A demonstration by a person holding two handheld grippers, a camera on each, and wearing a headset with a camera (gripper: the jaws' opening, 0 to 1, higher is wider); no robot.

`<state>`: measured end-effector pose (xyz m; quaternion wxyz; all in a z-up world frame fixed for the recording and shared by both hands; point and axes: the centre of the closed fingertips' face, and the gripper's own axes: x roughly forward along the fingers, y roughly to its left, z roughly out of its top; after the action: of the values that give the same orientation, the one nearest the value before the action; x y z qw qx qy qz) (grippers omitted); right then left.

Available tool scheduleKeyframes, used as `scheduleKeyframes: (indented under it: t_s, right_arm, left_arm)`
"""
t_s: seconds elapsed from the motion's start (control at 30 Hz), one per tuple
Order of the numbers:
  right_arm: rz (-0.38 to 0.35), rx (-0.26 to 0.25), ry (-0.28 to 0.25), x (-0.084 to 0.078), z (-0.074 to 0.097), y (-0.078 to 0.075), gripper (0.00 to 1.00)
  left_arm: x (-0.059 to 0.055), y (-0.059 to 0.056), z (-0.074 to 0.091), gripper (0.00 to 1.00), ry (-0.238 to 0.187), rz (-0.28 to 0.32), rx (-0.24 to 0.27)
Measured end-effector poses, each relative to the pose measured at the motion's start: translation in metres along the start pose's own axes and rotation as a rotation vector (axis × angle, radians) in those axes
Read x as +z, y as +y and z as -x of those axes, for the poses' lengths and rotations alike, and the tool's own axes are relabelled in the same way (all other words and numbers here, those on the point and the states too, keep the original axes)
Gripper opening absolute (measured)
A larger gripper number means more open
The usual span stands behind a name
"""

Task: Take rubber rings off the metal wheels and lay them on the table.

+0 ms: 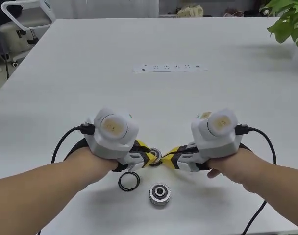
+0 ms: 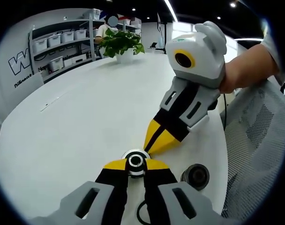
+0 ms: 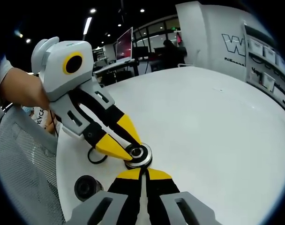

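Observation:
A small metal wheel (image 1: 155, 155) is held just above the table between both grippers. My left gripper (image 2: 135, 165) is shut on the wheel (image 2: 135, 161), one yellow tip on each side. My right gripper (image 3: 142, 173) has its jaws shut together, tips against the near rim of the wheel (image 3: 138, 154); I cannot tell whether they pinch a ring. In the head view the left gripper (image 1: 148, 157) and right gripper (image 1: 164, 157) meet tip to tip. A loose black rubber ring (image 1: 129, 181) lies flat on the table. A second metal wheel (image 1: 160, 194) lies beside it.
A white power strip (image 1: 169, 67) lies mid-table, far ahead. A green plant (image 1: 287, 22) stands at the far right corner. A mesh chair (image 2: 259, 154) is close to the near table edge. Cables trail from both grippers.

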<state>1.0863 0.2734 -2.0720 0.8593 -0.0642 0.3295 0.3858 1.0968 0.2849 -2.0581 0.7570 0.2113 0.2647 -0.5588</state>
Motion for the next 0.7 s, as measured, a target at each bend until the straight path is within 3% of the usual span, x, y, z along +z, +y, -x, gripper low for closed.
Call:
scheduleKeyframes:
  t_s: [0.7]
  right_arm:
    - [0.044,-0.036,0.048,-0.0011,0.0010,0.0019,0.00]
  left_arm:
    - [-0.0007,0.0003,-0.0001,0.08,0.007,0.005,0.010]
